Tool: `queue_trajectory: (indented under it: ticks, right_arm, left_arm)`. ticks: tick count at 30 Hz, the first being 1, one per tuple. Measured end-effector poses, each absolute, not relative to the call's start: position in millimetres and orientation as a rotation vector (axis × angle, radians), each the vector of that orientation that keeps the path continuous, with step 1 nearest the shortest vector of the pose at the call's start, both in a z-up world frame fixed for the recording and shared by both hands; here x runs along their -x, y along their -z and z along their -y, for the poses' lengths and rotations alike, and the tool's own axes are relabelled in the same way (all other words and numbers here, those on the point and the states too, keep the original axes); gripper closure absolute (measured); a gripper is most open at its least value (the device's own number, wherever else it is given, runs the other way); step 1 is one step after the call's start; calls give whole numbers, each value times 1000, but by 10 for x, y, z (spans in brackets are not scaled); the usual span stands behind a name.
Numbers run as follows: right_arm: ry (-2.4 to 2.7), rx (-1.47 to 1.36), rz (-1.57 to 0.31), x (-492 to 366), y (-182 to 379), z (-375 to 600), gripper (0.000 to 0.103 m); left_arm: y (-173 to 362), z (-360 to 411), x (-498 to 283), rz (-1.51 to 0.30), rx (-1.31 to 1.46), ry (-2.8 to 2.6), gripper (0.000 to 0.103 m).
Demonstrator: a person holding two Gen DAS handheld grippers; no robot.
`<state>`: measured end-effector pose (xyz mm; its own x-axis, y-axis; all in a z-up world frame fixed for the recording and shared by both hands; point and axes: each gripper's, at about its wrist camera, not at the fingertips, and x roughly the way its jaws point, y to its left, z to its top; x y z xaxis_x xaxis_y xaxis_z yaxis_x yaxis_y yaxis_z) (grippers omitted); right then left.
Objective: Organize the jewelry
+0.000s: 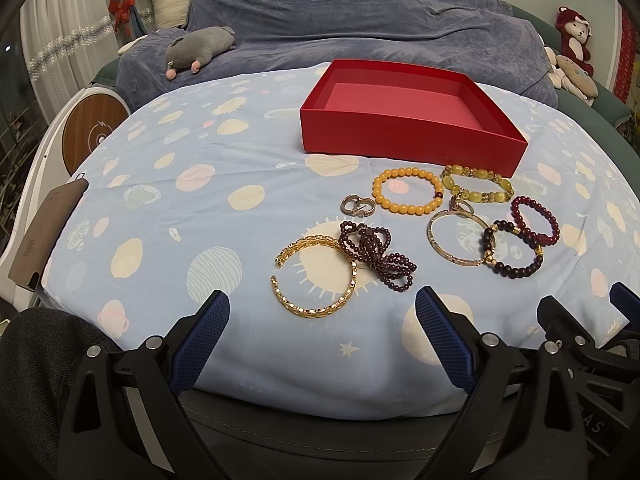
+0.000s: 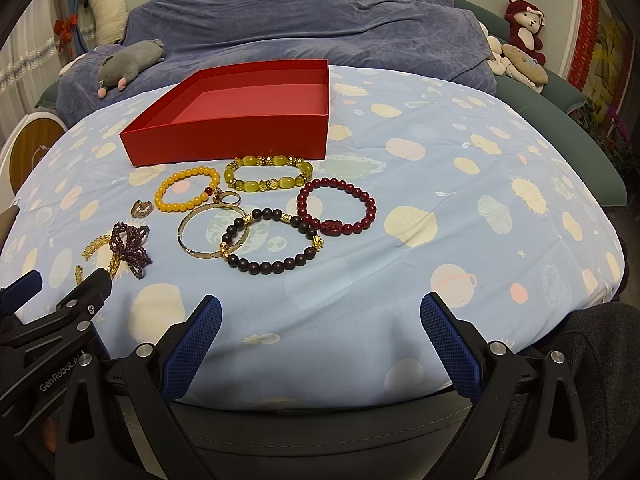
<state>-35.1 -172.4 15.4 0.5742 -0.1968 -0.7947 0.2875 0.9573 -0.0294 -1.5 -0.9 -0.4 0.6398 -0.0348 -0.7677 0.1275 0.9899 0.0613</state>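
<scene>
An empty red box (image 1: pixel 408 138) (image 2: pixel 224 140) stands on a blue patterned cloth (image 1: pixel 192 208) (image 2: pixel 460 216). In front of it lie several bracelets: orange beads (image 1: pixel 407 191) (image 2: pixel 187 194), yellow-green beads (image 1: pixel 477 185) (image 2: pixel 269 173), red beads (image 1: pixel 536 221) (image 2: pixel 337 207), dark beads (image 1: pixel 513 249) (image 2: pixel 274 242), a thin gold bangle (image 1: pixel 460 236) (image 2: pixel 212 230), a purple bead tangle (image 1: pixel 376 254) (image 2: pixel 132 246), a gold cuff (image 1: pixel 316 276) (image 2: pixel 96 254) and small rings (image 1: pixel 357 205) (image 2: pixel 143 208). My left gripper (image 1: pixel 322 320) and right gripper (image 2: pixel 320 322) are open and empty, near the cloth's front edge.
Behind the cloth is a blue-grey blanket (image 1: pixel 360 20) with a grey plush toy (image 1: pixel 200 50) (image 2: pixel 130 62). A red plush monkey (image 1: pixel 574 38) (image 2: pixel 524 28) sits at the back right. A round wooden-faced device (image 1: pixel 94 132) is at the left. The right gripper's fingers (image 1: pixel 560 320) show in the left wrist view.
</scene>
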Motion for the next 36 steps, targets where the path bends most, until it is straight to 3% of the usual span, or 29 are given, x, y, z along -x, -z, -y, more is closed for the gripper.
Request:
queue_trajectory:
  ticks: [36]
  right_arm:
    - [274,-121,-895,352,-252,1779,7]
  left_arm:
    - [-60,-123,-54,-900,-70,109,11]
